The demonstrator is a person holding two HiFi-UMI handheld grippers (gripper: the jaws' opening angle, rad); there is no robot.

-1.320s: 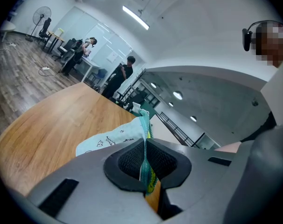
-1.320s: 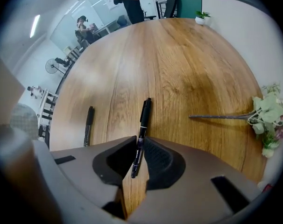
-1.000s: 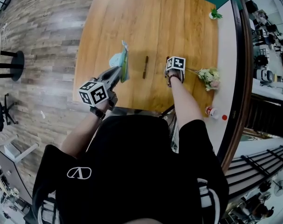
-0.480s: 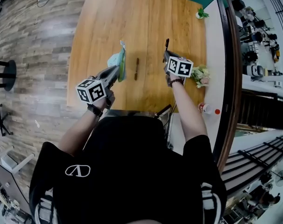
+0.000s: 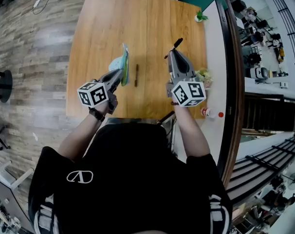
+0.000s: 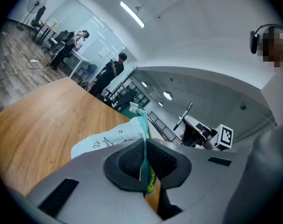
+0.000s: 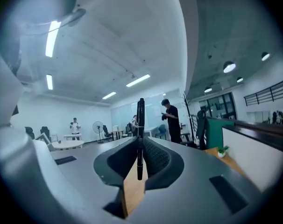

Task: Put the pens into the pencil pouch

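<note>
While left gripper (image 5: 120, 75) clamps pouch (image 5: 121, 61) edge, right gripper (image 5: 172, 53) pinching pen (image 5: 176, 43), broad tabletop (image 5: 103, 28) beyond.

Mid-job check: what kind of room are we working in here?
Probably an open-plan office or lab workspace. The work sits on a wooden table over plank flooring. The right gripper view shows people standing about, a pedestal fan and long ceiling strip lights.

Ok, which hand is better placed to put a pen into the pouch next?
The right. The right gripper is shut on a black pen, held up over the table, while the left gripper is occupied pinching the edge of the pouch.
</note>
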